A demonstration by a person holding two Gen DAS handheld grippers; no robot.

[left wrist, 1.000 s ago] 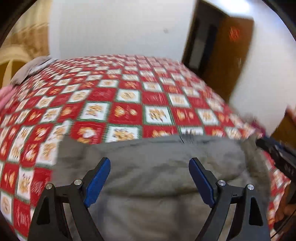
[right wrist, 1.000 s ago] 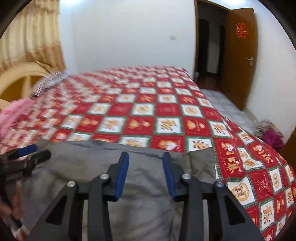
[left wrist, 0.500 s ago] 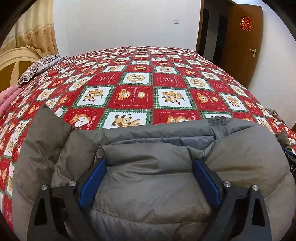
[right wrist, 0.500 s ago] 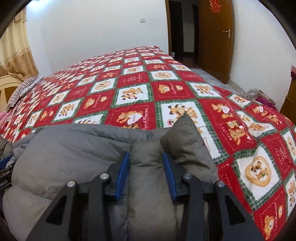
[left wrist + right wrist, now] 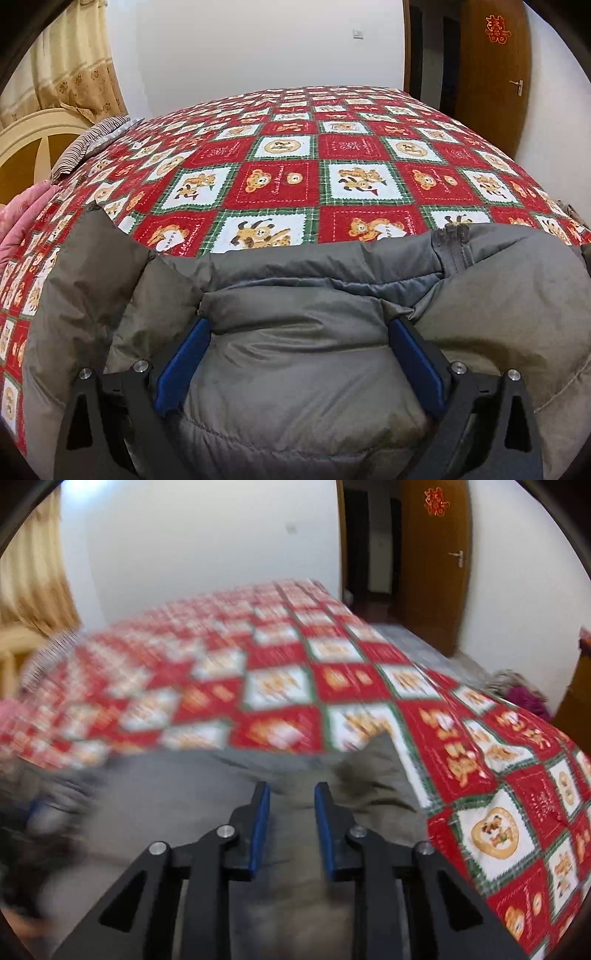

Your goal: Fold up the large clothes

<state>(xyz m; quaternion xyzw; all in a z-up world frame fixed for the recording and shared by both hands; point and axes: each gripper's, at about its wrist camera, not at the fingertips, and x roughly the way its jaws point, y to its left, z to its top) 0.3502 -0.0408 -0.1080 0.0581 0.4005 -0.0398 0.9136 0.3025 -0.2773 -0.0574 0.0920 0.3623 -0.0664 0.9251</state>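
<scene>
A grey puffy down jacket (image 5: 314,369) lies on the near part of the bed, zipper (image 5: 456,247) at its far edge. My left gripper (image 5: 297,328) rests on it with jaws wide apart, a padded bulge of the jacket between the blue pads. In the right wrist view the jacket (image 5: 177,805) fills the lower left. My right gripper (image 5: 291,794) has its jaws narrowly apart around a ridge of grey fabric near the jacket's right corner (image 5: 376,760). That view is motion-blurred.
The bed wears a red, white and green teddy-bear quilt (image 5: 295,162). A striped pillow (image 5: 88,144) and pink cloth (image 5: 22,218) lie at the left by a cream headboard (image 5: 33,140). A wooden door (image 5: 436,561) and clothes on the floor (image 5: 521,694) are at the right.
Both grippers came down onto the jacket. The left stays wide open over the padding. The right gripper has since shifted, and its view is blurred now.
</scene>
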